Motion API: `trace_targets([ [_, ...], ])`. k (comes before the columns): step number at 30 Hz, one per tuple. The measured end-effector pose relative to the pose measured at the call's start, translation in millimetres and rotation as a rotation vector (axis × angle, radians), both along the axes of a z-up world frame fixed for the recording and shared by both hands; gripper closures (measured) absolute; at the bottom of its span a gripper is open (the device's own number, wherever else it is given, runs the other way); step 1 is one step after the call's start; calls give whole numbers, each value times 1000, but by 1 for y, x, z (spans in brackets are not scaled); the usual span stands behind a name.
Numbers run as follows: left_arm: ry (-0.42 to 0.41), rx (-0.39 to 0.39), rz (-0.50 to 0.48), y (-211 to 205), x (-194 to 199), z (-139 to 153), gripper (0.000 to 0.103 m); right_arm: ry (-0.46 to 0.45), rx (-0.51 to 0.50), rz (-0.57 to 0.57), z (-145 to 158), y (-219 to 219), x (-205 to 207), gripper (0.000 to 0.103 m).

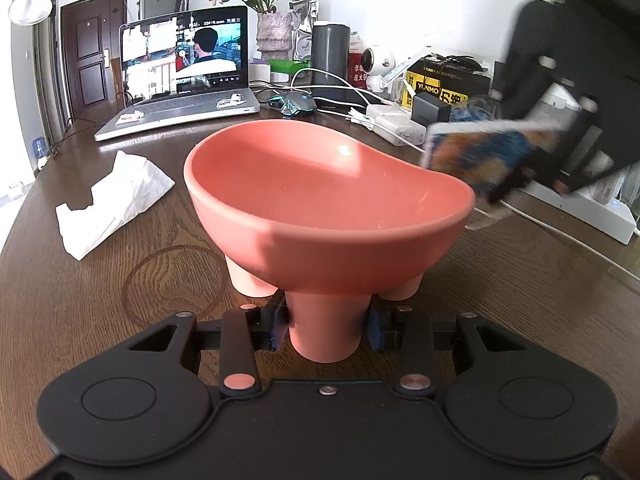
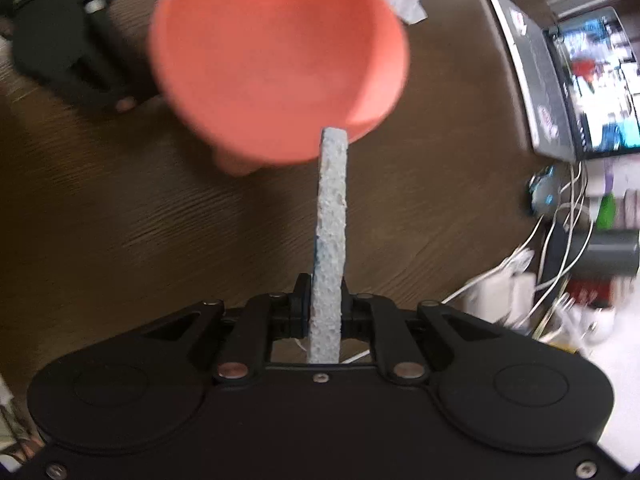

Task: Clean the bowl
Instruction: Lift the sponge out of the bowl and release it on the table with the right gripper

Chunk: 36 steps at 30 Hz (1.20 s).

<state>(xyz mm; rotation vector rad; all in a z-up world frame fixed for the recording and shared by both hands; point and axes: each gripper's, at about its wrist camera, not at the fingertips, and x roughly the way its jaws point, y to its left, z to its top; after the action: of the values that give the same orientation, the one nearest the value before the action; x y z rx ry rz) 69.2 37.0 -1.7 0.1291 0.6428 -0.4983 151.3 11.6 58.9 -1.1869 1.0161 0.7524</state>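
Coral bowl (image 1: 328, 200) leg between left gripper (image 1: 328, 326) fingers; right gripper (image 2: 326, 312) pinching sponge (image 2: 330, 232).

Motion-blurred sponge (image 1: 492, 156) and right tool (image 1: 532, 184)

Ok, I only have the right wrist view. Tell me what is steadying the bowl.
Observer: The left gripper is shut on one of the bowl's legs, near the table.
Operator: Describe the sponge's other face; I see only its pale edge.
Observer: The sponge has a blue and orange pattern on its broad side, blurred.
Operator: Say what lies left of the bowl.
Observer: A crumpled white tissue lies on the table, apart from the bowl.
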Motion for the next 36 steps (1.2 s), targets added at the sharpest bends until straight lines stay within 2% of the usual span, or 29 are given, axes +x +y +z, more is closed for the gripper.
trace_targets([
  [3, 0, -1, 0, 1, 2, 0, 65, 20, 37, -47, 3, -1, -22, 92],
  [8, 0, 1, 0, 1, 3, 0, 65, 44, 86, -40, 22, 20, -48, 92],
  [11, -1, 3, 0, 1, 3, -1, 65, 50, 130, 15, 35, 44, -59, 92],
  [18, -6, 10, 1, -1, 1, -1, 65, 47, 236, 65, 66, 83, -63, 92],
  [28, 6, -12, 14, 5, 6, -2, 65, 42, 209, 214, 75, 132, -53, 92],
  [36, 2, -7, 12, 7, 8, -3, 65, 6, 172, 237, 86, 134, -46, 92],
])
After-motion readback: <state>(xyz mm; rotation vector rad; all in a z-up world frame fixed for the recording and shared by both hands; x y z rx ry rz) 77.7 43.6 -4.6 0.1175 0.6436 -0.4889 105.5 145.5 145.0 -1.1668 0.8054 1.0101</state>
